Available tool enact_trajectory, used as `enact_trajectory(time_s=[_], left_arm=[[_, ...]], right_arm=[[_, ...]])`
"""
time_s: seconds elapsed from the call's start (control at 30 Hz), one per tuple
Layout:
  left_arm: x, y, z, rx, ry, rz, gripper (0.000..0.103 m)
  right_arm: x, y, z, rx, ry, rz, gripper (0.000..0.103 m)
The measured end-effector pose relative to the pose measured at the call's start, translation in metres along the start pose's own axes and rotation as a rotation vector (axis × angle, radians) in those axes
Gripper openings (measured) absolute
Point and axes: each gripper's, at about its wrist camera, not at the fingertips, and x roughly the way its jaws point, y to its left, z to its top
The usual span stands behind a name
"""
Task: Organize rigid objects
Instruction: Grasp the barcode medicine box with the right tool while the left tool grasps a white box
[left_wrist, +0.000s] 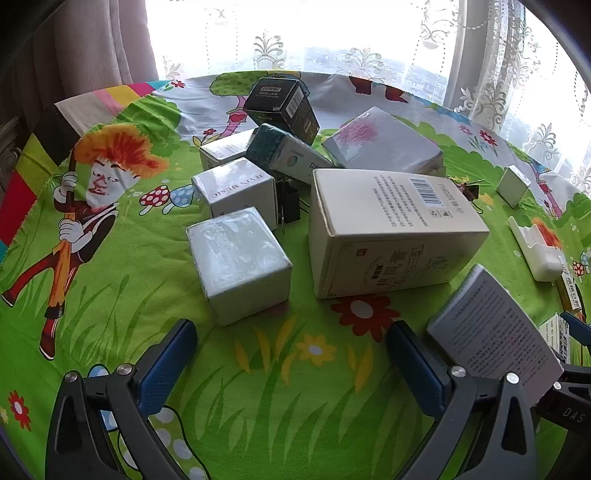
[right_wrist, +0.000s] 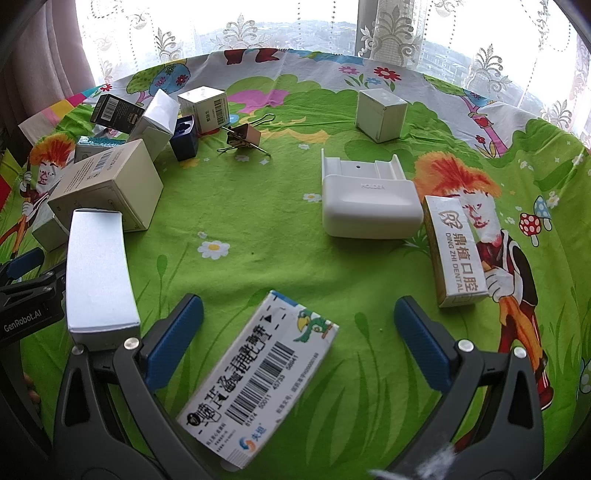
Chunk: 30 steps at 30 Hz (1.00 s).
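Observation:
My left gripper (left_wrist: 291, 350) is open and empty, low over the green cartoon cloth (left_wrist: 258, 369). Ahead of it lies a cluster of boxes: a small silver-white cube (left_wrist: 240, 262), a "JIXIN MUSIC" box (left_wrist: 236, 188), a large cream carton (left_wrist: 391, 229), a teal-ended box (left_wrist: 284, 151), a black DORMI box (left_wrist: 284, 107) and a grey box (left_wrist: 384, 142). A grey text-printed box (left_wrist: 491, 325) stands just right of my right finger. My right gripper (right_wrist: 299, 325) is open; a white parrot-printed medicine box (right_wrist: 258, 376) lies flat between its fingers, untouched.
In the right wrist view a white plastic holder (right_wrist: 369, 199), a "DING ZHI DENTAL" box (right_wrist: 454, 251), a white cube (right_wrist: 380, 114), a binder clip (right_wrist: 245, 138) and the grey box (right_wrist: 98, 277) lie on the cloth. Lace curtains (right_wrist: 295, 29) and a window stand behind the table.

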Motion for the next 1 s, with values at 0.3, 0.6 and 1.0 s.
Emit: enact_trajectory(time_s=[0.3,0.6,1.0], left_arm=[[0.000,0.000,0.000,0.000,0.000,0.000,0.103],[0.000,0.000,0.000,0.000,0.001,0.000,0.103],[-0.007,0.000,-0.008,0.024,0.007,-0.016,0.103]], right_arm=[[0.000,0.000,0.000,0.000,0.000,0.000,0.103],[-0.001,0.000,-0.001,0.003,0.000,0.000,0.103],[-0.049,-0.041,-0.065,-0.084,0.024,0.064,0.103]])
